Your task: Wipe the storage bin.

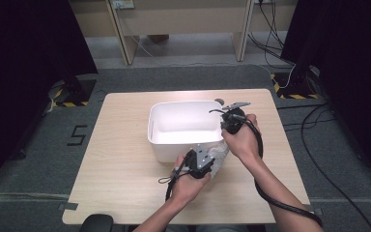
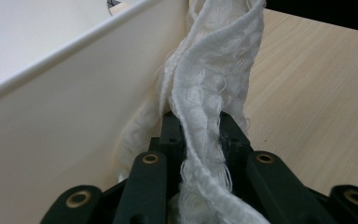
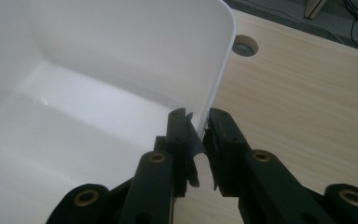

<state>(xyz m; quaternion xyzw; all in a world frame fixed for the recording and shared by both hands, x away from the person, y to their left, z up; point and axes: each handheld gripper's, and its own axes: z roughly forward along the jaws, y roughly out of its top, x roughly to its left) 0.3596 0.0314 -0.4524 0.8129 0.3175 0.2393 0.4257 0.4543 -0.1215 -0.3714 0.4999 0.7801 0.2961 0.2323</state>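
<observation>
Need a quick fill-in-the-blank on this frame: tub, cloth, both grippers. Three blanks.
1. The left gripper is shut on a white frayed ____.
2. The right gripper clamps the ____ of the white rectangular plastic tub.
3. The tub stands on a light ____ table.

Missing words: cloth; wall; wooden

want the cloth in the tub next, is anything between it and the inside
Only the white tub's near wall: the white cloth, clamped in the left hand-held gripper, hangs outside against it. The tub's inside looks bare.
</observation>
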